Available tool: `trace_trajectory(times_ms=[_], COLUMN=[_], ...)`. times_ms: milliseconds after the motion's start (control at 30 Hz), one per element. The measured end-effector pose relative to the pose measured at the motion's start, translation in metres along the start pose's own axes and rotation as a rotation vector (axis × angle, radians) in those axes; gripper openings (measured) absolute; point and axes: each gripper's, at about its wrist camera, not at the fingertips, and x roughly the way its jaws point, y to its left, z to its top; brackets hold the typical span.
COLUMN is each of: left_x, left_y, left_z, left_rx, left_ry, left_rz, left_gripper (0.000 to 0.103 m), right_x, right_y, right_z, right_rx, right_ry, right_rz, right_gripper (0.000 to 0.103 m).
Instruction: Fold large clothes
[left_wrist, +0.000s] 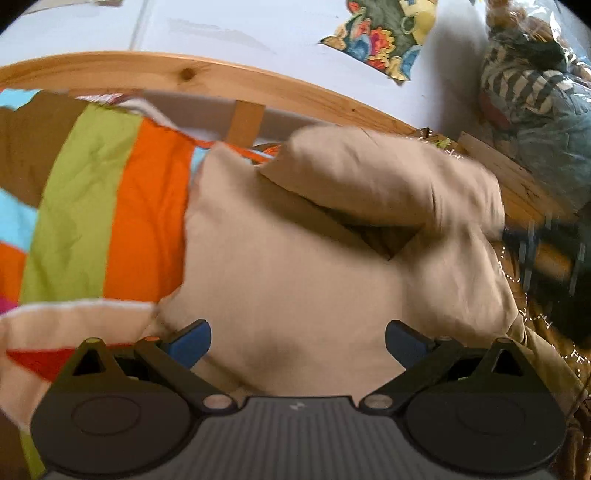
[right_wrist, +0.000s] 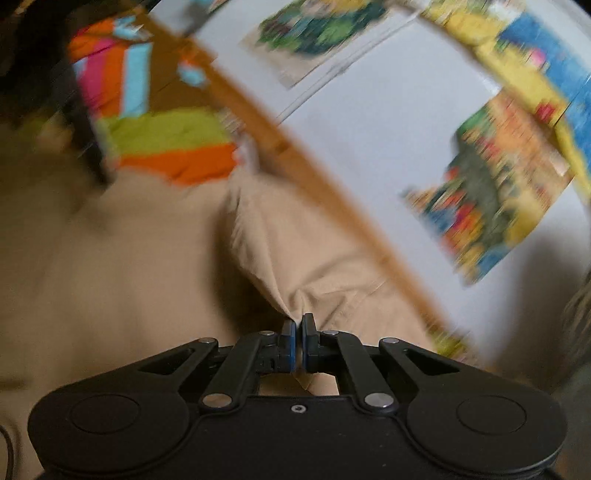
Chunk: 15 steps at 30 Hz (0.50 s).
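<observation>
right gripper (right_wrist: 298, 334) pinched on beige cloth (right_wrist: 314, 258), left gripper (left_wrist: 297, 343) wide open, empty above it; carry fold across flat, keep edge taut.

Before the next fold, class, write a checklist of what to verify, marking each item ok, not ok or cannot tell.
1. Right gripper shut on the beige garment: ok.
2. Left gripper holding cloth: not ok, open above the beige garment.
3. Garment flat: not ok, a flap is folded over.
4. Striped bedspread free beside it: ok.
5. Right view sharp: not ok, blurred.
</observation>
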Motion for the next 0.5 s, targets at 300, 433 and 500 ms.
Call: trace_trajectory(times_ms=[300, 433, 500], left_x=[-0.009, 0.003, 0.018], left_y=[0.007, 0.002, -0.004], left_z=[0.007, 0.023, 0.032], left_rx=[-0.039, -0.042, -0.039], left_ry=[-0.055, -0.093, -0.078], left_rz=[0.021, 0.019, 0.063], left_gripper=[0.102, 0.102, 0.102], right_x=[-0.031, -0.015, 0.007], right_y=[-0.018, -0.062, -0.078], right_z=[-0.021, -0.016, -0.021], right_rx=[0.245, 0.45, 0.544], right_ry=[0.154, 0.14, 0.148], right_rz=[0.113, 0.013, -0.013], right_gripper=[0.034, 0.044, 0.046])
